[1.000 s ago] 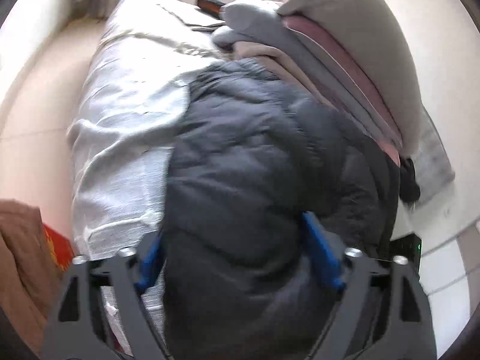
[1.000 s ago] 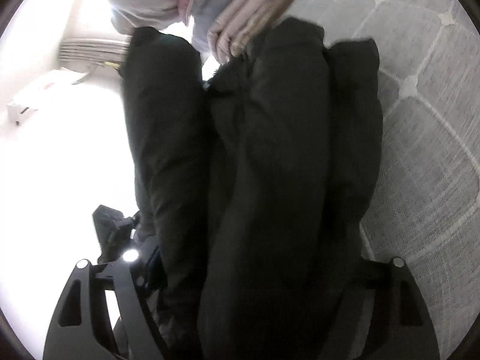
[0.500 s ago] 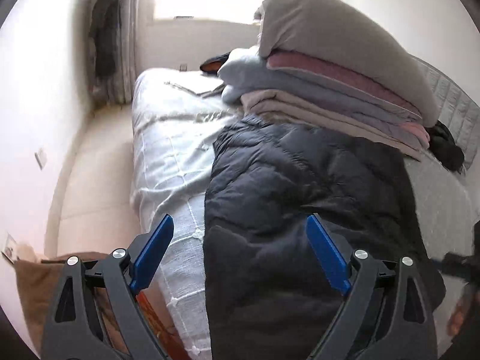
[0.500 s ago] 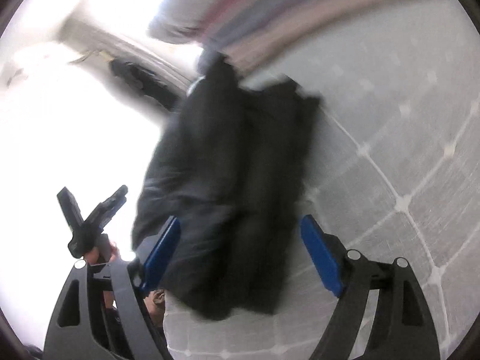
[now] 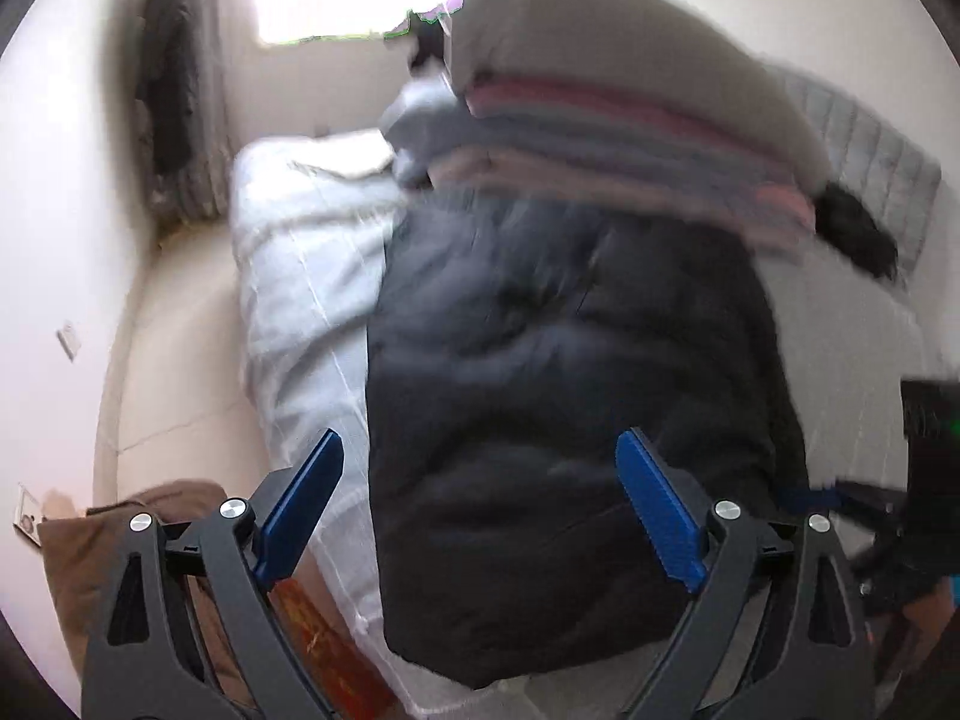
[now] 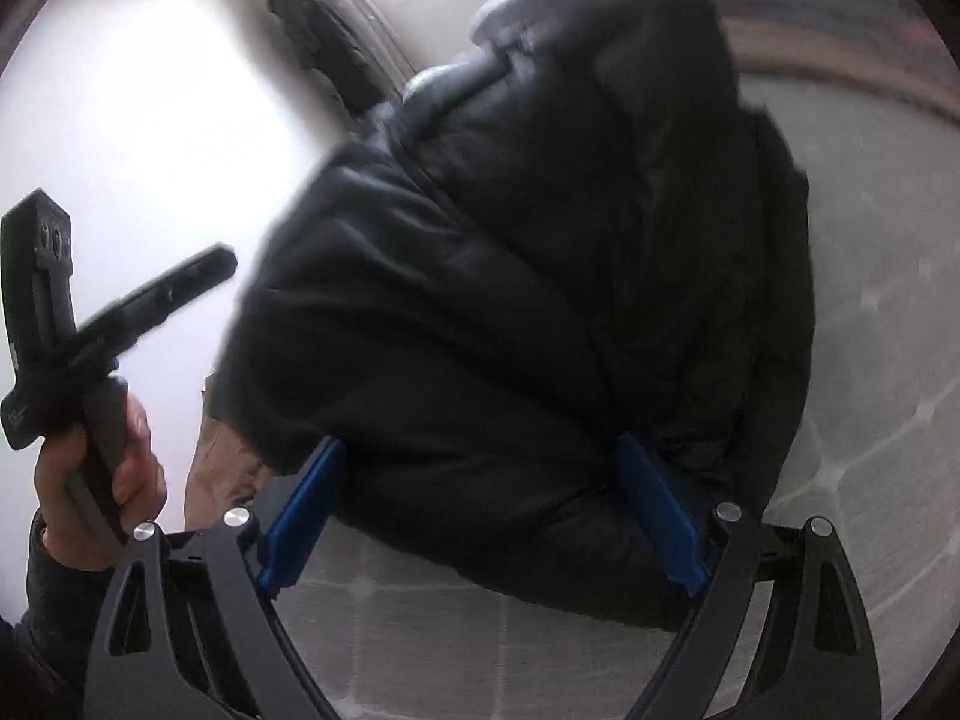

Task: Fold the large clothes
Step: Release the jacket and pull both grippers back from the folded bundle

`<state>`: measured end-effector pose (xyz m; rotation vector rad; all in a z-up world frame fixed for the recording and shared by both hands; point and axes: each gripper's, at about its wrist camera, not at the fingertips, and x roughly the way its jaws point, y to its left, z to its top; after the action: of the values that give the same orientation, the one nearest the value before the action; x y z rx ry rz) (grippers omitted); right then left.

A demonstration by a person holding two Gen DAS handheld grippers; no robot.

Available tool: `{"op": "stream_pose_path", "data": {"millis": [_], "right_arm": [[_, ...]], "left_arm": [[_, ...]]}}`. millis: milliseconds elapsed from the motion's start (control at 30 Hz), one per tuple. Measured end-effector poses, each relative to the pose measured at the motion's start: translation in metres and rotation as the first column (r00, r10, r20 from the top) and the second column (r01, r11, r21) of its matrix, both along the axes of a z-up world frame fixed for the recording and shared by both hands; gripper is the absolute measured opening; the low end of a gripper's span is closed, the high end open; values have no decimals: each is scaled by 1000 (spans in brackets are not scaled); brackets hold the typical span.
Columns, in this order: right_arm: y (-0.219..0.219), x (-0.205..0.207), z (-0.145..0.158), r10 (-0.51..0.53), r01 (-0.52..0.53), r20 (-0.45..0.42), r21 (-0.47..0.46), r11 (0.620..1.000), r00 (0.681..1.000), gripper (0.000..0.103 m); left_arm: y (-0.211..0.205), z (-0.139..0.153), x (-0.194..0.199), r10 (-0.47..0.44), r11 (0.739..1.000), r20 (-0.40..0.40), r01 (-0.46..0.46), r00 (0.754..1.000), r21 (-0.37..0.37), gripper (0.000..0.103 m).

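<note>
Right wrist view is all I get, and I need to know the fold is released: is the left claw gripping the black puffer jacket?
Observer: No. The left claw is open, its blue pads apart and not pressing the black puffer jacket.
Operator: What lies beside the jacket on my washed-out side?
Observer: A white blanket runs along that edge.
Operator: And what tops the folded stack?
Observer: A grey pillow.

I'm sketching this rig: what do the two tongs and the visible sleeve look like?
Both tongs, left and right, share a build: black cut-out arms, silver bolts, flat blue ribbed pads. The hand gripping a black handle wears a dark sleeve.
</note>
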<state>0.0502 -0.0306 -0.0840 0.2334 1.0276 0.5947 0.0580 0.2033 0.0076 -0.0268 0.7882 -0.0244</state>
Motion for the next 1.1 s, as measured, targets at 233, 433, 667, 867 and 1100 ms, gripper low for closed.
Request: {"op": "stream_pose_path", "data": {"millis": [233,433,667,867,1100], "right_arm": [[-9,1,81,-52,44,215,41,998,975,88],[7,79,112,-144,152,284,-6,988,948,93],[15,153,6,-195,195,15,-151,969,981,96],[-4,117,30,-260,262,34,-116,958,965,96],[6,7,82,-305,345,198,-213,914,932,96]], "left_arm": [[-12,-6,-2,-22,993,10,21,1000,120,89],[-26,11,-15,-73,985,98,56,993,165,89],[-27,21,-21,-95,982,152,68,984,175,89],[-31,31,-27,-103,982,199,68,975,175,89],[-41,34,-39,-96,985,205,64,974,158,89]]}}
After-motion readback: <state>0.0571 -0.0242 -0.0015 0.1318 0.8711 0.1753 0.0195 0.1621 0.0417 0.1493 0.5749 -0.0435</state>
